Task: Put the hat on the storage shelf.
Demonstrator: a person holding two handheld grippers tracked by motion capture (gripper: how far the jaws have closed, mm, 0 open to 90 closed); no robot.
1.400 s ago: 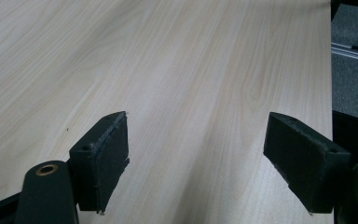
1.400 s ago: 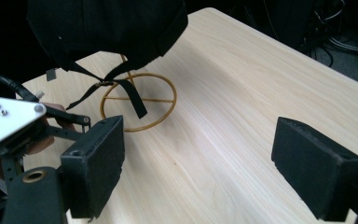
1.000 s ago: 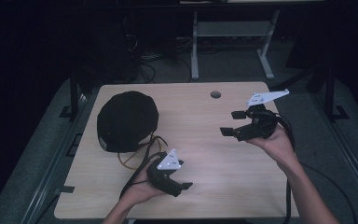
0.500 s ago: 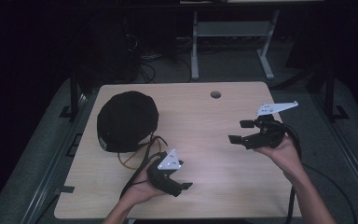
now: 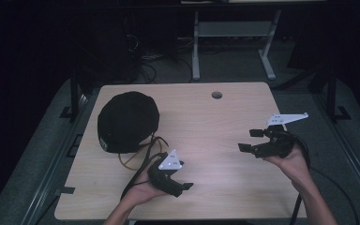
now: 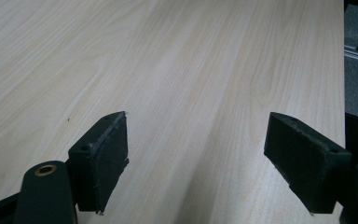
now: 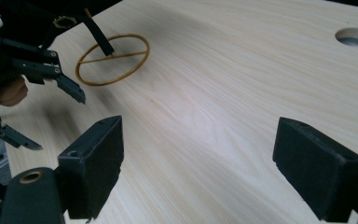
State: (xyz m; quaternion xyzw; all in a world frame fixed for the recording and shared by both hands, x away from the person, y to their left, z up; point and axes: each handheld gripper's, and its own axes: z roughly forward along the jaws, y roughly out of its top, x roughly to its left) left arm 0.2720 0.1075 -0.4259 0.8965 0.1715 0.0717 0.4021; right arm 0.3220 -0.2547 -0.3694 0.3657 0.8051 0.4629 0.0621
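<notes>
A black round cap (image 5: 127, 122) lies on the left half of the light wooden table (image 5: 215, 122). A thin yellow-orange loop (image 5: 133, 161) and a black strap trail from its near side. The same loop (image 7: 126, 55) lies flat on the wood in the right gripper view. My left gripper (image 5: 183, 176) rests near the front edge, just right of the loop, open and empty, jaws pointing right. My right gripper (image 5: 249, 140) hovers over the right side, open and empty, jaws pointing left. In each gripper view the own jaws stand wide apart over bare wood.
A round cable hole (image 5: 216, 95) sits at the table's far edge. Cables trail from both grippers off the near edge. Grey floor rails run along both sides of the table, and a white stand (image 5: 234, 33) is behind it.
My right gripper has moved to the right and toward the near edge, away from the table's middle. The left gripper and the cap have stayed put.
</notes>
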